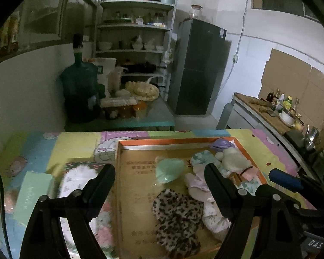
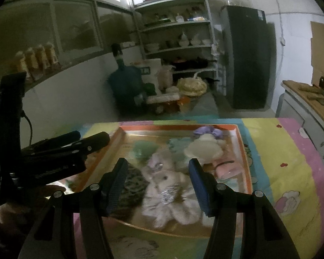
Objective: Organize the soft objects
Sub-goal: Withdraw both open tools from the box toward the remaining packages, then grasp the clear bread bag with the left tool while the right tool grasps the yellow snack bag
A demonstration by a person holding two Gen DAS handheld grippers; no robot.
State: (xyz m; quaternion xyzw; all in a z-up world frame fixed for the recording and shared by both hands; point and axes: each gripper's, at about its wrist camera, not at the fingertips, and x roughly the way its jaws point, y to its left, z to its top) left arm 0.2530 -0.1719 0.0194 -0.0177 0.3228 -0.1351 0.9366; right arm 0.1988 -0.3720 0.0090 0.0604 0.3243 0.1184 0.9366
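An orange-rimmed cardboard tray (image 1: 175, 141) (image 2: 177, 127) lies on the colourful mat and holds several soft things. Among them are a leopard-print piece (image 1: 177, 215) (image 2: 132, 183), a mint green pad (image 1: 168, 169) (image 2: 143, 150), a pale pink plush (image 1: 196, 185) (image 2: 168, 185), a cream fluffy toy (image 1: 235, 158) (image 2: 203, 149) and a purple piece (image 1: 221, 144) (image 2: 207, 131). My left gripper (image 1: 159, 172) is open and empty above the tray's left part; it shows at the left in the right wrist view (image 2: 92, 140). My right gripper (image 2: 158, 167) is open and empty over the pink plush.
A patterned flat sheet (image 1: 80, 179) lies left of the tray. Behind the table are a green water jug (image 1: 80, 82), a loaded shelf (image 1: 136, 26), a dark fridge (image 1: 198, 64) and a counter with bottles and bowls (image 1: 276, 110) at right.
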